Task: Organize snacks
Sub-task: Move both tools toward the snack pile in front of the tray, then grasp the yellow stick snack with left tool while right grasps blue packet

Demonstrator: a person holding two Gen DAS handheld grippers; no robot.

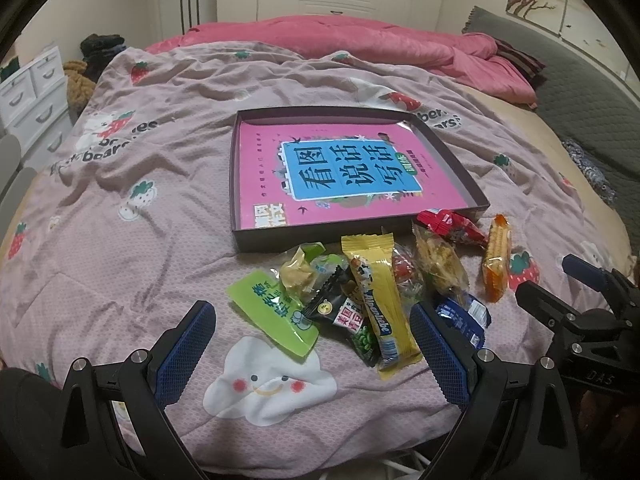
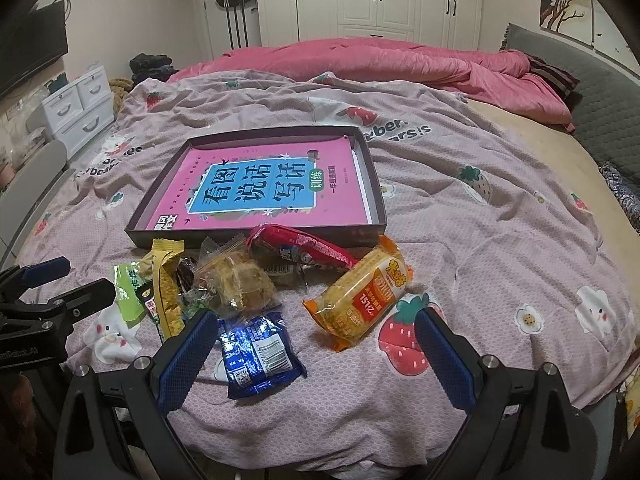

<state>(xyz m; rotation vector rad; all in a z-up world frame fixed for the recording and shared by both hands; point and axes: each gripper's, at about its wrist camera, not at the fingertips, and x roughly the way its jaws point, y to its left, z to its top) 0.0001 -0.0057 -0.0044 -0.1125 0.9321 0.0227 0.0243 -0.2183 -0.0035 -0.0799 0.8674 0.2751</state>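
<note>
A heap of snack packets lies on the bed in front of a shallow dark box (image 1: 452,152) (image 2: 374,176) that holds a pink book (image 1: 340,176) (image 2: 260,188). In the left wrist view my left gripper (image 1: 312,320) is open around a green packet (image 1: 272,316), a black packet (image 1: 348,316) and a yellow bar (image 1: 380,300). In the right wrist view my right gripper (image 2: 316,334) is open above a blue packet (image 2: 260,352) and an orange cracker pack (image 2: 360,296). A red packet (image 2: 300,248) and a clear-wrapped cake (image 2: 236,280) lie beyond.
The bed has a pink strawberry-print sheet (image 1: 140,200) and a pink quilt (image 1: 380,48) bunched at the far side. White drawers (image 2: 76,108) stand at the left, a grey headboard (image 2: 600,112) at the right, white wardrobes (image 2: 380,0) behind.
</note>
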